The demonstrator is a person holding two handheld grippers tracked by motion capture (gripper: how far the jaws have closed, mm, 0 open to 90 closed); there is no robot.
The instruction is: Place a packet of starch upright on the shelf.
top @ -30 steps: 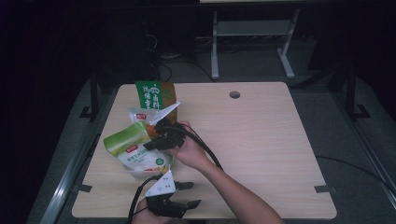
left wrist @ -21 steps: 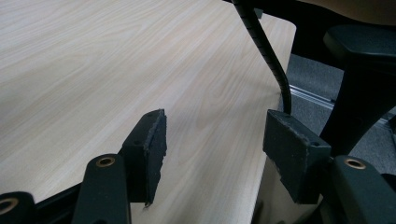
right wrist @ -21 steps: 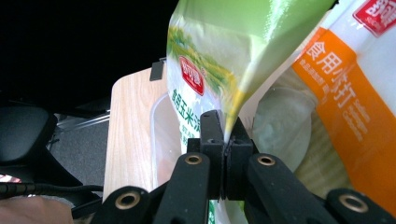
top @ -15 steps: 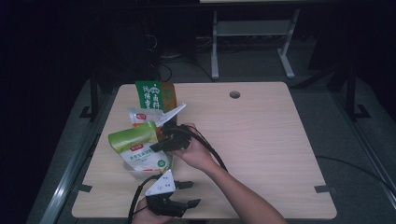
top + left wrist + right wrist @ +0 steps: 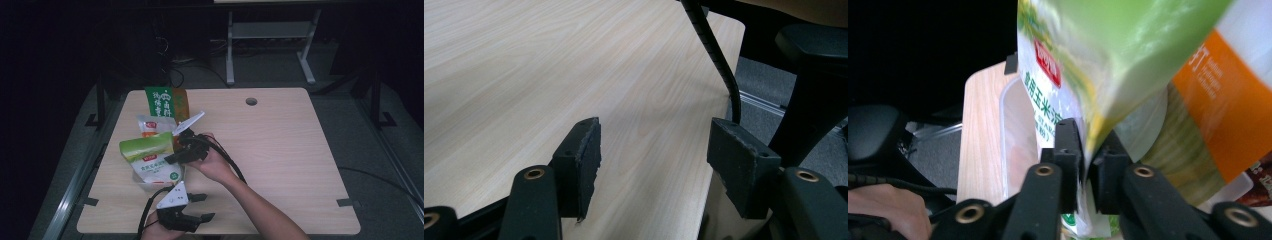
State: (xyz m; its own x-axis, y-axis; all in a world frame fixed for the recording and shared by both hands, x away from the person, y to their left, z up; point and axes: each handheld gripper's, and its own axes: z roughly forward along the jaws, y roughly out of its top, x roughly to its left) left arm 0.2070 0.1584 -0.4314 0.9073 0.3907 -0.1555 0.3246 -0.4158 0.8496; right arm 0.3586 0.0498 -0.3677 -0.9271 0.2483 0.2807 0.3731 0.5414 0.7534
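Green-and-white starch bag (image 5: 150, 155) pinched at one edge, loosening over the clear tub (image 5: 1015, 130)

Right hand-held gripper (image 5: 172, 158) has the bag's thin edge between its nearly closed jaws, which have just been opening a little; the bag hangs tilted over the tub at the table's (image 5: 280, 150) left side, beside other packets (image 5: 155, 124). If the pinch slackens further, I judge the bag could slip sideways onto the table. Left hand-held gripper (image 5: 200, 207) rests wide apart and empty at the near edge.
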